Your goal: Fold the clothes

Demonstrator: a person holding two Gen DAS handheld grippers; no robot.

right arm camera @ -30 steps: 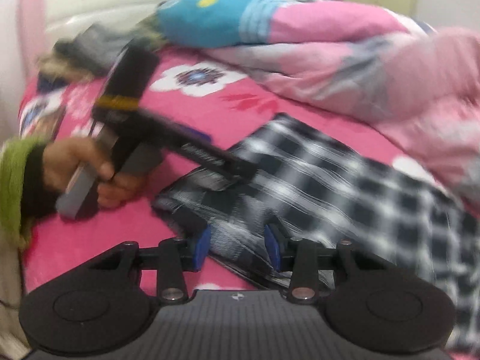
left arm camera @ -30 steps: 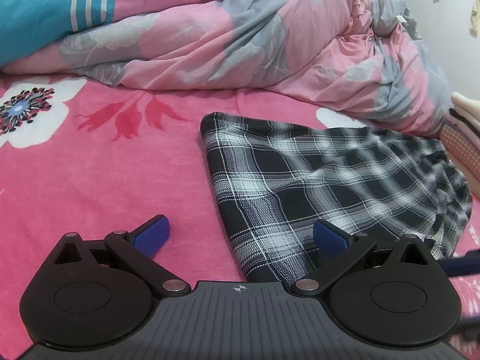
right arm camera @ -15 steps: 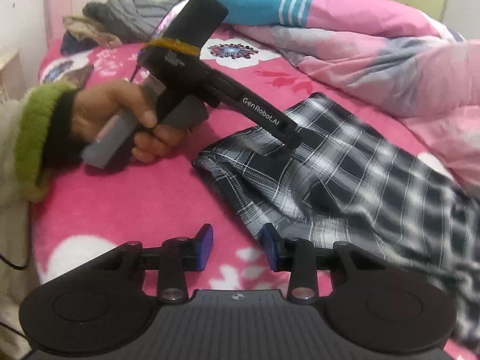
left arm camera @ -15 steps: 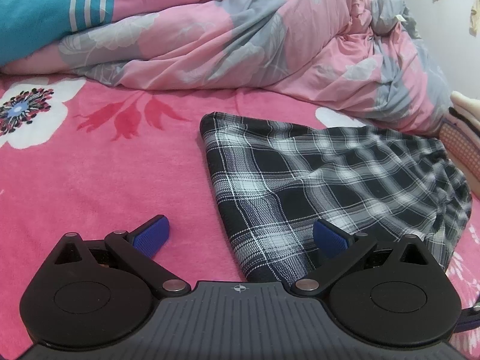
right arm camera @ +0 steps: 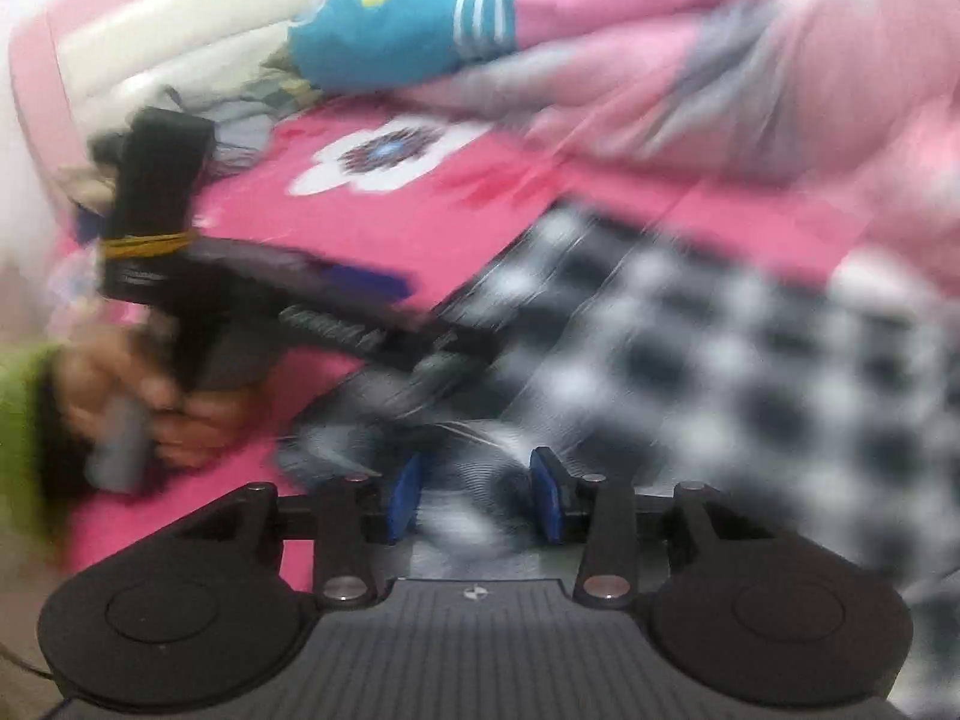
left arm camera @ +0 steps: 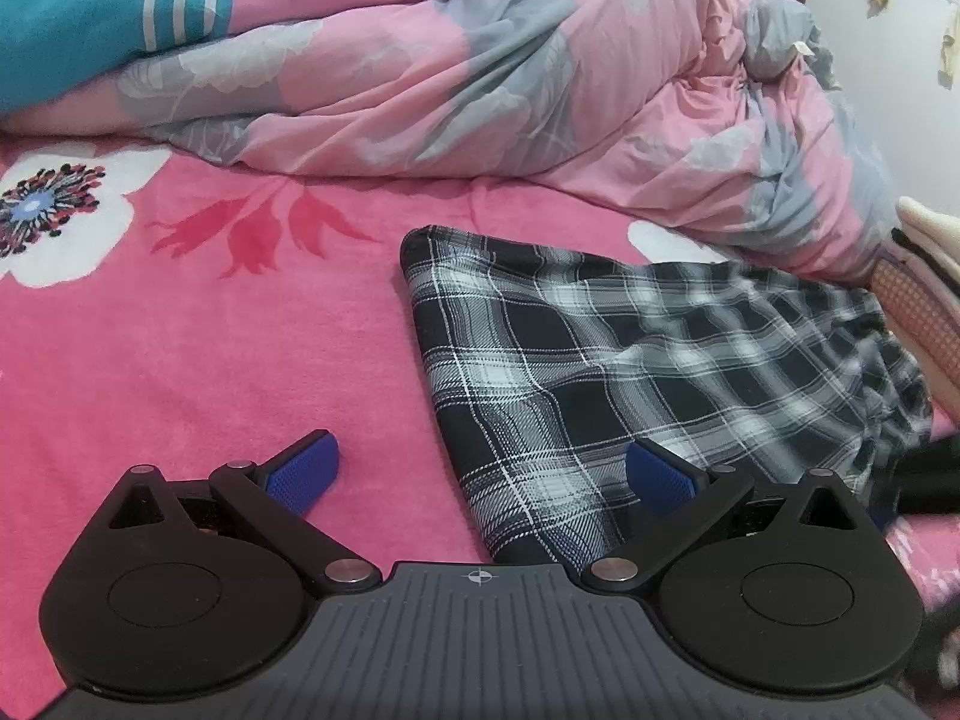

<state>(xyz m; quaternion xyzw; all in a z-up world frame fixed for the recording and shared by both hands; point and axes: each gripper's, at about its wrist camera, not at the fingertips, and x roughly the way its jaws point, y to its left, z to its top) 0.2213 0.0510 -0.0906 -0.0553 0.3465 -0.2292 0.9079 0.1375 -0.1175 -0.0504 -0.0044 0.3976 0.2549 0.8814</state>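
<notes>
A black-and-white plaid garment (left arm camera: 600,360) lies flat on the pink flowered blanket (left arm camera: 210,330). My left gripper (left arm camera: 480,471) is open wide and straddles the garment's near corner; one blue pad (left arm camera: 303,471) is over the blanket, the other (left arm camera: 657,471) over the cloth. In the blurred right wrist view the garment (right arm camera: 690,360) fills the right half. My right gripper (right arm camera: 477,495) hovers at its near edge, jaws partly apart and opening, with plaid cloth showing between the pads but not pinched. A hand (right arm camera: 180,414) in a green sleeve holds the left gripper (right arm camera: 420,324) there.
A rumpled pink and grey duvet (left arm camera: 540,90) is piled along the far side, with a teal striped pillow (left arm camera: 90,6) at the far left. Stacked fabrics (left arm camera: 924,276) sit at the right edge. A dark blurred tool body (left arm camera: 924,474) reaches in from the right.
The right gripper has swung from the bare blanket onto the garment's near edge, and its view has blurred. The left gripper has not moved. The garment's right side now blurs.
</notes>
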